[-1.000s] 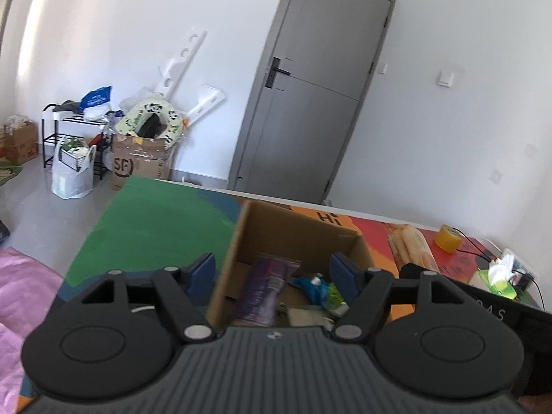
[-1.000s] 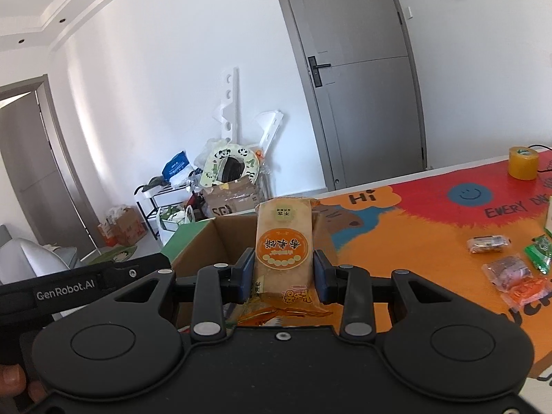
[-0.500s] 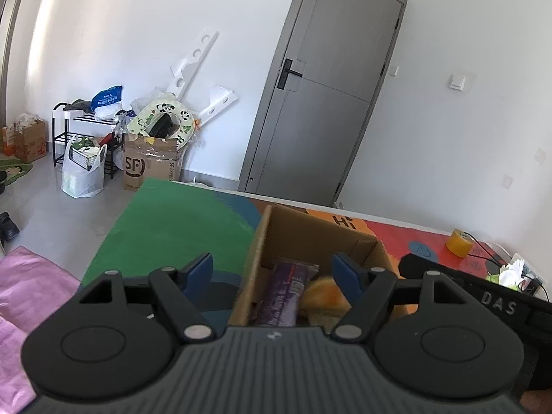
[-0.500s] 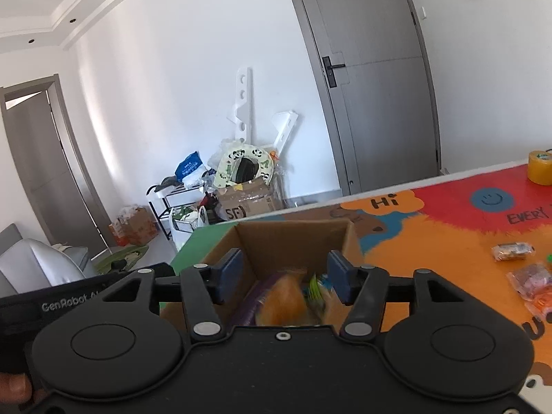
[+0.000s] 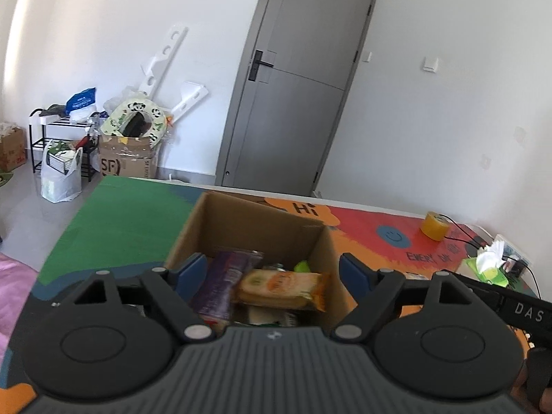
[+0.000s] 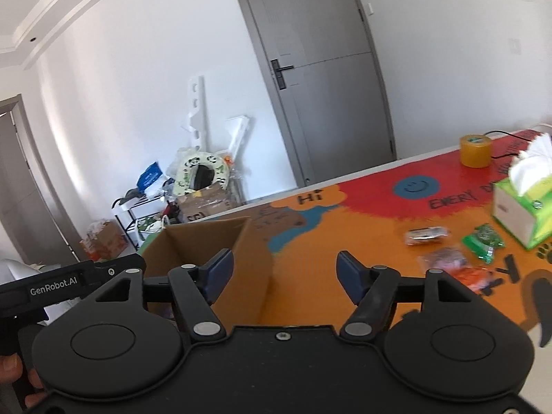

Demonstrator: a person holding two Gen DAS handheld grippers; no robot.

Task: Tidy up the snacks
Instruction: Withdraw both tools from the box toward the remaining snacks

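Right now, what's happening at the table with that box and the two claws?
A person is sorting snacks into the cardboard box. An orange-labelled snack pack lies inside on other packets. The left claw hovers open over the box, holding nothing. The right claw, also open and empty, points beside it toward several loose snack packets on the colourful mat.

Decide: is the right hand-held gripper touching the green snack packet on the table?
Apart. The right wrist view shows the right hand-held gripper open, empty, with bare mat before the green snack packet.

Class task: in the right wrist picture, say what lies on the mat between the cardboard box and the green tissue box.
In the right wrist view, between the cardboard box and the tissue box lie small snack packets: a dark one, a green one, a pinkish one.
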